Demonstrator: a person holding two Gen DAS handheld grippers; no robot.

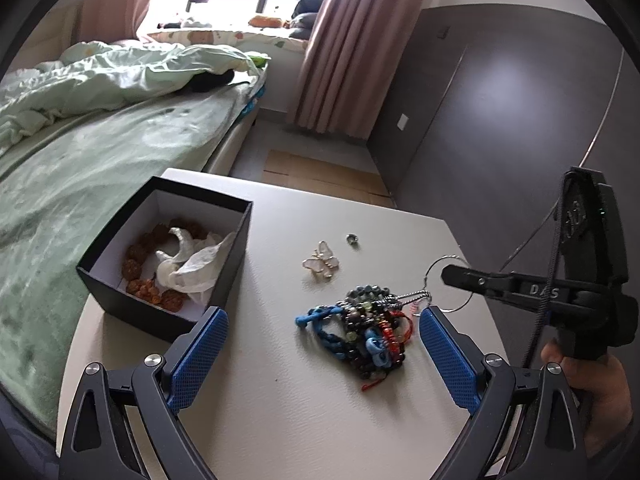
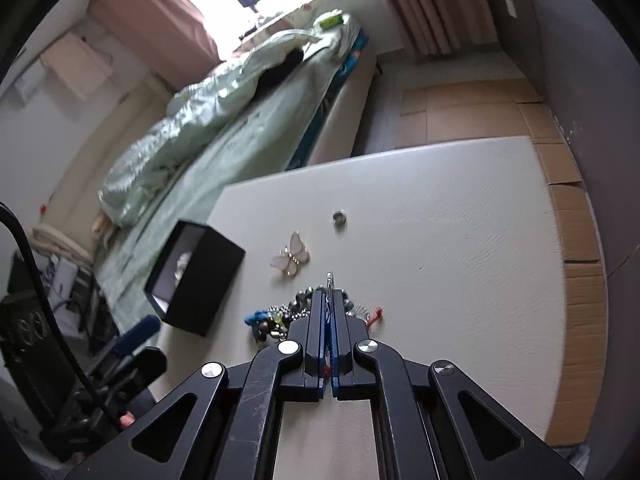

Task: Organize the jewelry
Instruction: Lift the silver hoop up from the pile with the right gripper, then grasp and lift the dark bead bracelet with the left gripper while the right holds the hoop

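Note:
A tangled pile of beaded and braided bracelets (image 1: 366, 330) lies on the white table (image 1: 288, 420). A thin silver hoop (image 1: 450, 284) rises from the pile's right side. My right gripper (image 1: 448, 274) is shut on that hoop; in the right wrist view its jaws (image 2: 329, 294) are closed with the wire between them. My left gripper (image 1: 322, 322) is open just above the table, with the pile between its blue pads (image 1: 196, 360). A butterfly brooch (image 1: 322, 266) and a small ring (image 1: 352, 241) lie beyond the pile. A black box (image 1: 160, 316) at left holds brown beads (image 1: 138, 264) and white paper.
A bed with green bedding (image 1: 80, 152) runs along the table's left side. Pink curtains (image 1: 344, 48) and a grey wall (image 1: 520, 100) stand behind. Cardboard (image 2: 472, 108) lies on the floor past the table's far edge.

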